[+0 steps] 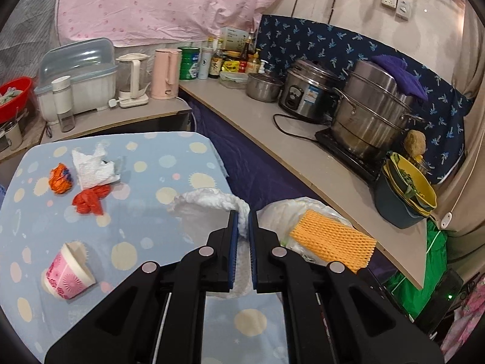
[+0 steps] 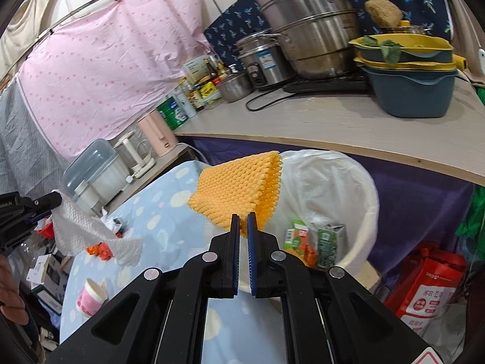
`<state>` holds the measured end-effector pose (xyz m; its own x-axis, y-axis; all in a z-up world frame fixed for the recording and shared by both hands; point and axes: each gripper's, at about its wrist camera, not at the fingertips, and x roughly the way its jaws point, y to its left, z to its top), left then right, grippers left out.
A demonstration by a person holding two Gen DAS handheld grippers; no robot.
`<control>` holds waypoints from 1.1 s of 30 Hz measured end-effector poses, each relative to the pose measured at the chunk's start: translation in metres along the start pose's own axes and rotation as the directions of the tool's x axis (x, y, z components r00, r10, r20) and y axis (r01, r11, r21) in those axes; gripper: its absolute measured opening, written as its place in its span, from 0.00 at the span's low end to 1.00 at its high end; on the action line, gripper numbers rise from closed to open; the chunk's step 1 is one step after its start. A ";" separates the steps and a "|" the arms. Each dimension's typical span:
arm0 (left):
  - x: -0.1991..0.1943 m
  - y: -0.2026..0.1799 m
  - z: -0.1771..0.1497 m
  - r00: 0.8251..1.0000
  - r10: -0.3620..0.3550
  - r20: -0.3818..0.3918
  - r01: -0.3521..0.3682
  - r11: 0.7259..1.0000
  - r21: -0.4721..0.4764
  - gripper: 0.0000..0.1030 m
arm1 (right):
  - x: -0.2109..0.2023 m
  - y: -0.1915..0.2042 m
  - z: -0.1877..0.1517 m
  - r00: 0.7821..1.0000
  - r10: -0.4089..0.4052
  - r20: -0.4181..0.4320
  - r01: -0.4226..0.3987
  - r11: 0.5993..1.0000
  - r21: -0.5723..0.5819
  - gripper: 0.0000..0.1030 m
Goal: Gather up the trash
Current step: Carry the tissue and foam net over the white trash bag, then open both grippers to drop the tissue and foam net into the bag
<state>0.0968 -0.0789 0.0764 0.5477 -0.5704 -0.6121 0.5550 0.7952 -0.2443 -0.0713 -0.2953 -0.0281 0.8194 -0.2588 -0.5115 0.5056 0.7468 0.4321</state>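
My left gripper (image 1: 243, 223) is clamped on a strip of white foam sheet (image 1: 209, 203), which loops up out of the jaws and droops back between them; seen from the right wrist, the same sheet (image 2: 88, 227) hangs from the left fingers over the table's left side. My right gripper (image 2: 243, 223) is pinched on the lower corner of a piece of orange foam netting (image 2: 239, 183), jaws nearly together with only the mesh between them. The netting sits in the air above the gap between the right edge of the table (image 1: 151, 212) and the rim of the white-lined trash bin (image 2: 357, 188), partly over the bin mouth. Bin contents visible: an orange carton (image 2: 298, 236) and a green carton (image 2: 329, 242) (labels too small to read). Left on the blue dotted tablecloth: a crumpled white paper towel (image 1: 95, 168) near the far edge, an orange-and-purple wrapper ball (image 1: 61, 179) just beside it on the left, a red plastic scrap (image 1: 91, 200) touching the towel's near side, and a pink paper cup (image 1: 69, 274) lying tipped near the left edge, mouth toward the far side. The cup is well apart from the other three pieces.
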 end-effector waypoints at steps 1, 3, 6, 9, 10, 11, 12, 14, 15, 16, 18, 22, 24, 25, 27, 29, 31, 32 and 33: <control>0.004 -0.006 0.000 1.000 -0.012 -0.003 0.012 1.000 0.008 0.07 | -0.001 -0.006 0.000 1.000 -0.008 0.001 0.008 1.000 0.006 0.05; 0.013 -0.022 -0.001 0.999 -0.036 -0.014 0.036 0.999 0.028 0.07 | -0.001 -0.016 0.001 1.000 -0.023 0.001 0.023 1.000 0.017 0.05; 0.028 -0.044 -0.004 0.997 -0.063 -0.036 0.065 0.996 0.058 0.07 | -0.001 -0.031 0.002 0.999 -0.038 -0.003 0.038 0.999 0.037 0.05; 0.044 -0.063 -0.007 0.995 -0.082 -0.060 0.087 0.993 0.083 0.07 | 0.000 -0.043 0.002 0.999 -0.050 -0.008 0.051 0.997 0.055 0.05; 0.049 -0.070 -0.009 0.994 -0.086 -0.067 0.092 0.992 0.092 0.07 | 0.001 -0.047 0.002 0.999 -0.053 -0.010 0.054 0.997 0.061 0.05; 0.053 -0.074 -0.010 0.994 -0.088 -0.072 0.095 0.991 0.100 0.07 | 0.002 -0.050 0.001 0.998 -0.056 -0.012 0.057 0.996 0.066 0.05; 0.057 -0.079 -0.011 0.993 -0.090 -0.077 0.098 0.990 0.106 0.07 | 0.002 -0.054 0.001 0.998 -0.059 -0.014 0.060 0.996 0.071 0.05; 0.066 -0.088 -0.014 0.992 -0.090 -0.088 0.100 0.988 0.119 0.07 | 0.003 -0.059 0.000 0.998 -0.062 -0.016 0.064 0.994 0.084 0.05; 0.071 -0.091 -0.016 0.992 -0.089 -0.095 0.100 0.987 0.124 0.07 | 0.003 -0.061 -0.001 0.998 -0.064 -0.018 0.065 0.994 0.089 0.05; 0.076 -0.094 -0.017 0.991 -0.087 -0.101 0.100 0.987 0.127 0.07 | 0.004 -0.063 -0.002 0.998 -0.066 -0.019 0.067 0.993 0.093 0.05; 0.083 -0.097 -0.019 0.989 -0.087 -0.116 0.101 0.987 0.128 0.07 | 0.005 -0.067 -0.003 0.997 -0.067 -0.023 0.069 0.992 0.101 0.05; 0.093 -0.102 -0.024 0.988 -0.083 -0.133 0.101 0.986 0.135 0.07 | 0.007 -0.071 -0.003 0.997 -0.068 -0.027 0.071 0.992 0.109 0.05; 0.097 -0.104 -0.026 0.987 -0.081 -0.141 0.101 0.985 0.138 0.07 | 0.008 -0.072 -0.003 0.997 -0.068 -0.028 0.070 0.991 0.112 0.05; 0.099 -0.105 -0.027 0.986 -0.080 -0.146 0.100 0.985 0.139 0.07 | 0.009 -0.073 -0.003 0.997 -0.068 -0.029 0.071 0.991 0.113 0.05; 0.103 -0.107 -0.029 0.985 -0.078 -0.153 0.100 0.985 0.141 0.07 | 0.011 -0.073 -0.004 0.997 -0.068 -0.032 0.071 0.991 0.116 0.05; 0.106 -0.107 -0.031 0.983 -0.081 -0.162 0.104 0.985 0.139 0.07 | 0.013 -0.074 -0.003 0.997 -0.069 -0.038 0.073 0.990 0.120 0.05; 0.108 -0.107 -0.032 0.983 -0.079 -0.166 0.101 0.986 0.134 0.07 | 0.015 -0.073 -0.003 0.997 -0.067 -0.046 0.072 0.990 0.121 0.06; 0.108 -0.107 -0.033 0.983 -0.077 -0.168 0.100 0.986 0.135 0.09 | 0.016 -0.073 -0.004 0.997 -0.067 -0.048 0.073 0.990 0.120 0.06; 0.109 -0.106 -0.034 0.982 -0.073 -0.173 0.097 0.986 0.133 0.17 | 0.016 -0.072 -0.004 0.996 -0.067 -0.050 0.073 0.990 0.120 0.08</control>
<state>0.0763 -0.2186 0.0100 0.3889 -0.5827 -0.7136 0.6840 0.7015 -0.2000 -0.0955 -0.3510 -0.0705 0.7689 -0.2778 -0.5759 0.5929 0.6470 0.4794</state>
